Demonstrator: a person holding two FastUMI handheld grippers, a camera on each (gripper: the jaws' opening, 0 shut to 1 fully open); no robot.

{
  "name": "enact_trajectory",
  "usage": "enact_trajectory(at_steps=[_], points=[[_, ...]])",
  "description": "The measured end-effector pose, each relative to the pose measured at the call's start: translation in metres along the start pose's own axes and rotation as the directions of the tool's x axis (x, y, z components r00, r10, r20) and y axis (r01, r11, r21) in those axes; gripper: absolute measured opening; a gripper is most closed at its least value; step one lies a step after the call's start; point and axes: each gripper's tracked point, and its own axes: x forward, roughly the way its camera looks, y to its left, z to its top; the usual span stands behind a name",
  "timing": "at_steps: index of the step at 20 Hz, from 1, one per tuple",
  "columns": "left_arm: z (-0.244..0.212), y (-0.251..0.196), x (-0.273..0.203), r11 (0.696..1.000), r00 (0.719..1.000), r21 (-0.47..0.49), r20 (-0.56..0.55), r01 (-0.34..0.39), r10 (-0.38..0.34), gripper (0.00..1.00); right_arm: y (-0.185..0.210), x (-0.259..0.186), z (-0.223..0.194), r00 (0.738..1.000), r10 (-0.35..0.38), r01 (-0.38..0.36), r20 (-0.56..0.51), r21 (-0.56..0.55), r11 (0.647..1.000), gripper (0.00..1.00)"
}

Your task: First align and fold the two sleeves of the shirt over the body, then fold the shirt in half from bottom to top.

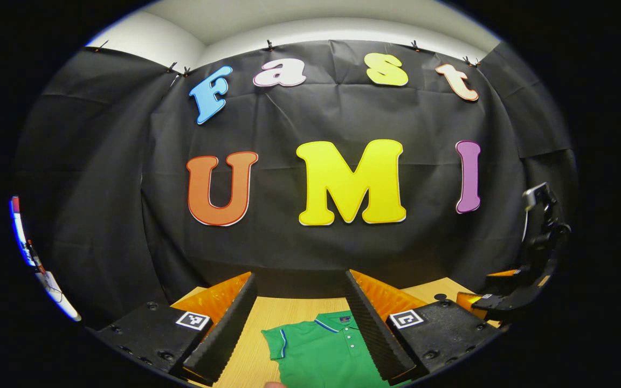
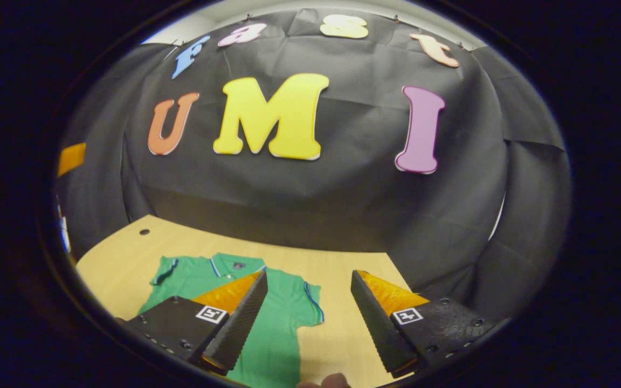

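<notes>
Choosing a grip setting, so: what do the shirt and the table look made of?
Shirt: seemingly soft knit cotton or blend, matte green, lying flat with a ribbed-looking striped collar. Table: pale wood or wood-look laminate, smooth, with faint grain lines.

In the left gripper view, the left gripper (image 1: 299,323) sits at six o'clock, jaws spread wide, holding nothing. The right gripper (image 1: 531,269) hangs at four o'clock. In the right gripper view, the right gripper (image 2: 308,323) gapes, empty.

I can read nothing on my claws: the square black-and-white marker tags (image 1: 192,320) at the lower frame carry patterns only, and the green polo shirt's (image 2: 275,323) chest emblem is too small.
</notes>
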Motion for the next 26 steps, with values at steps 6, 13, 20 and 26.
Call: enact_trajectory(at_steps=[6,13,20,26], points=[[0.001,-0.002,0.011,0.998,0.998,0.011,-0.017,-0.060,0.060,1.00,-0.018,0.087,-0.053,0.992,0.048,-0.051,-0.119,-0.021,0.998,0.95],[0.004,-0.021,0.029,0.995,0.994,0.027,-0.033,-0.099,0.100,1.00,-0.022,0.163,-0.119,0.961,0.104,-0.117,-0.257,-0.036,0.993,0.96],[-0.002,-0.033,0.031,0.991,0.990,0.047,-0.063,-0.123,0.126,0.95,-0.011,0.185,-0.158,0.912,0.173,-0.171,-0.372,0.039,0.984,0.67],[-0.007,-0.036,0.036,0.992,0.990,0.059,-0.077,-0.113,0.117,1.00,-0.014,0.186,-0.165,0.893,0.210,-0.166,-0.398,0.141,0.976,0.02]])
